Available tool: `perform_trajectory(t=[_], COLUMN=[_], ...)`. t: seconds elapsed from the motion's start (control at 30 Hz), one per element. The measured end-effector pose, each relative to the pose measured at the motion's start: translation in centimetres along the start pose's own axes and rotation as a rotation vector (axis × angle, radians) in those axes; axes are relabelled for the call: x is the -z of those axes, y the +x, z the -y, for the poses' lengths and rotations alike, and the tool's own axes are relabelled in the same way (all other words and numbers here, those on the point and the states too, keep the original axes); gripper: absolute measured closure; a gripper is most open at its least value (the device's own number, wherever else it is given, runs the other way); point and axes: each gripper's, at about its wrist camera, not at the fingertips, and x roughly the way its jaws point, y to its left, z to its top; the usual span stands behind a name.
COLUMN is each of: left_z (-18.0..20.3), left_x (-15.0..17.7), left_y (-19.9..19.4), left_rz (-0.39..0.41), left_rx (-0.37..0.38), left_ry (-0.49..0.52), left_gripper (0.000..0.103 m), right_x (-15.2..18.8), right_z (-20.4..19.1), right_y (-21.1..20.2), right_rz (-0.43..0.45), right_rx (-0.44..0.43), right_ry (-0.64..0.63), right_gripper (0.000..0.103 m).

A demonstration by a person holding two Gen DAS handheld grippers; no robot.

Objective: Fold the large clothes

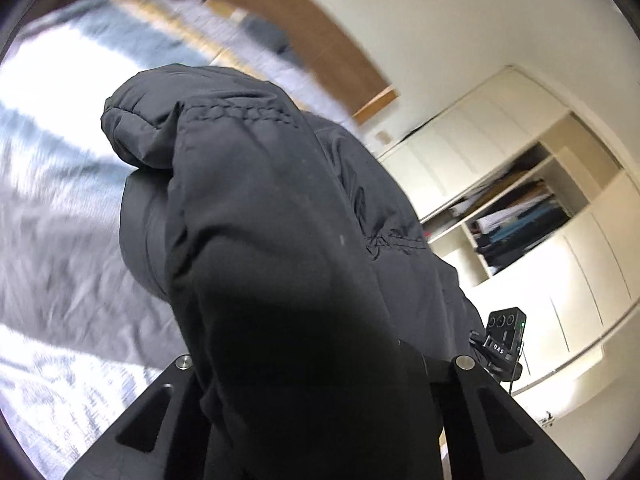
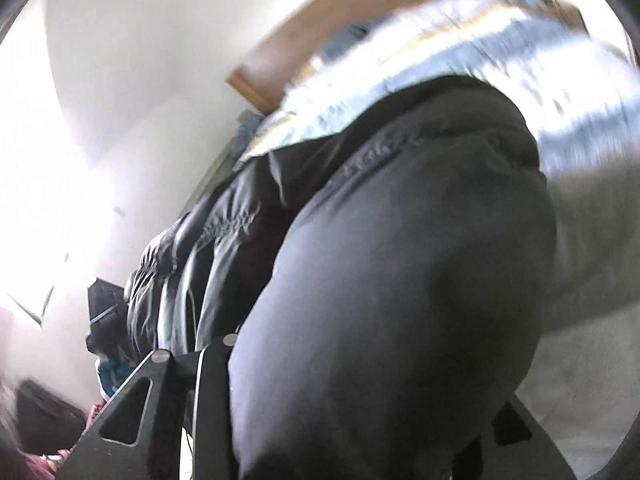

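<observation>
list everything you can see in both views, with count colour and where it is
padded jacket: one, black, gripped by both claws, bulging in front of both cameras
bed cover: one, pale blue and white, behind and beneath the jacket, blurred
headboard: one, brown wood, against the white wall
wardrobe: one, cream, right of left wrist view, open shelves with stacked clothes
left claw: one, black, shut on the jacket
right claw: one, black, shut on the jacket; also seen from the left wrist, marked DAS
</observation>
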Motion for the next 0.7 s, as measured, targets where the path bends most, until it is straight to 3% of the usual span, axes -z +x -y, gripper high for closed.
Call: perform_trajectory(t=[0.17,0.33,0.43,0.53,0.63,0.7], left_z=[3.5,2.7,0.4,-4.1,-7.0,-8.7], left_x=[-0.5,1.5,3.2,6.3,8.1,8.3], left_y=[-4.5,-5.0,-3.5,-0.1,-0.1,-0.9], left_rz=[0.074,0.061,0.016,-0.08,-0.103,-0.101], left_rx=[0.058,0.017,-0.029,-0.129,-0.186,-0.207], left_ry=[0.065,0.089,0.042,-0.026,-0.072,-0.118], left_gripper=[0.083,0.082,0.082,0.082,0.08,0.068], right_x=[-0.7,-0.7,-1.1,1.2,4.0,5.2], right_z=[-4.6,-7.8,-5.5,-2.0,1.5,3.3], right_y=[-5.0,-7.2,-6.4,-3.9,-2.0,-2.4], right_rz=[0.082,0.118,0.093,0.02,-0.036,-0.029], right_rx=[-0.061,-0.07,-0.039,0.029,0.084,0.092], right_ry=[-0.081,-0.096,-0.073,0.003,0.081,0.13], right_gripper=[0.071,0.071,0.071,0.071,0.07,0.067])
